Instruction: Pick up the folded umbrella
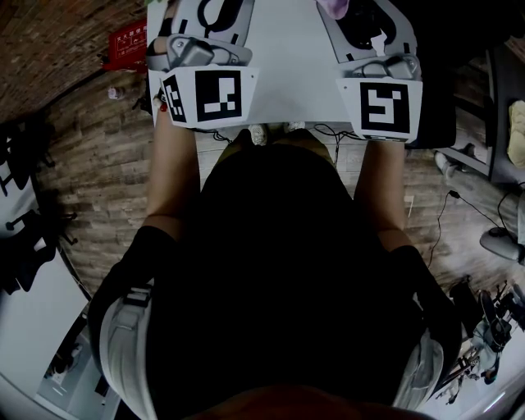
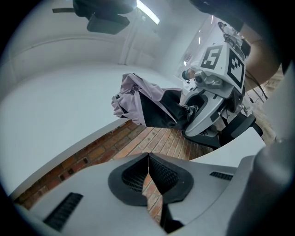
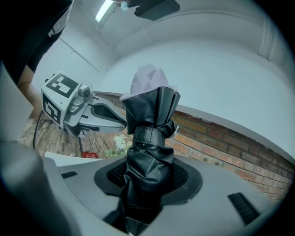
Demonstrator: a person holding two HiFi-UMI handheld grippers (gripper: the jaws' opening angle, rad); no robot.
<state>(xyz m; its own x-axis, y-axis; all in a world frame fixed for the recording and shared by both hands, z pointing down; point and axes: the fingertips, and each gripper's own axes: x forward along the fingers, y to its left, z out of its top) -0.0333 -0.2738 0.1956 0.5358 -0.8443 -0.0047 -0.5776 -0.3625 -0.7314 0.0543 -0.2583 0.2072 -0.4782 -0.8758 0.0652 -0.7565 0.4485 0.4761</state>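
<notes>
Umbrella (image 3: 150,138) clamped in right gripper (image 3: 148,179) | tip over table (image 2: 55,106) edge

The head view is dim and underexposed. The person's dark top (image 1: 279,287) fills the middle as a nearly featureless black mass, and the white counter (image 1: 287,74) at the top edge is the brightest patch. Both gripper views are brighter, lit by a ceiling strip light (image 2: 147,12) near the upper edge that glares a little. Fisheye bending curves the counter's edge and the floor (image 2: 152,138), with black vignetting in every corner. The folded umbrella (image 3: 147,152) carries a soft sheen, and its nearest folds look perhaps slightly out of focus.
</notes>
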